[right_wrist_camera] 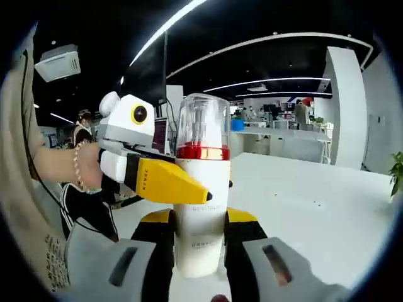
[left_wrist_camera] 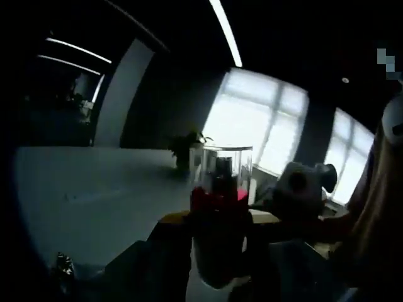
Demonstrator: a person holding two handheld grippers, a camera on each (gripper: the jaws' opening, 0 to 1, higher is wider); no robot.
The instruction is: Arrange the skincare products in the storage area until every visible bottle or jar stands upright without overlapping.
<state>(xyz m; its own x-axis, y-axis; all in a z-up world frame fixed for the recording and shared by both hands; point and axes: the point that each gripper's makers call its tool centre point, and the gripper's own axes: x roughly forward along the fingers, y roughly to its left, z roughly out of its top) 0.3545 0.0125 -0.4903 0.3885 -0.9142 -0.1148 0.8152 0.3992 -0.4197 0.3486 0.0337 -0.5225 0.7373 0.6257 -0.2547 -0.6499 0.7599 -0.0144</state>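
A white bottle (right_wrist_camera: 200,226) with a red ring and a clear cap stands upright above the white table (right_wrist_camera: 315,207). My right gripper (right_wrist_camera: 200,221) is shut on its lower body, yellow-and-black pads on both sides. My left gripper (right_wrist_camera: 204,180) reaches in from the left, and its yellow finger (right_wrist_camera: 167,181) lies across the bottle just below the red ring; the other finger is hidden behind. In the dim left gripper view, the same bottle (left_wrist_camera: 220,201) sits between the jaws of the left gripper (left_wrist_camera: 220,219), which looks shut on it.
A person's hand (right_wrist_camera: 66,167) with a bead bracelet holds the left gripper. A potted plant (left_wrist_camera: 186,148) stands on the far side of the table (left_wrist_camera: 94,195), in front of bright windows. Another plant (right_wrist_camera: 397,168) sits at the right edge. Desks and people are far behind.
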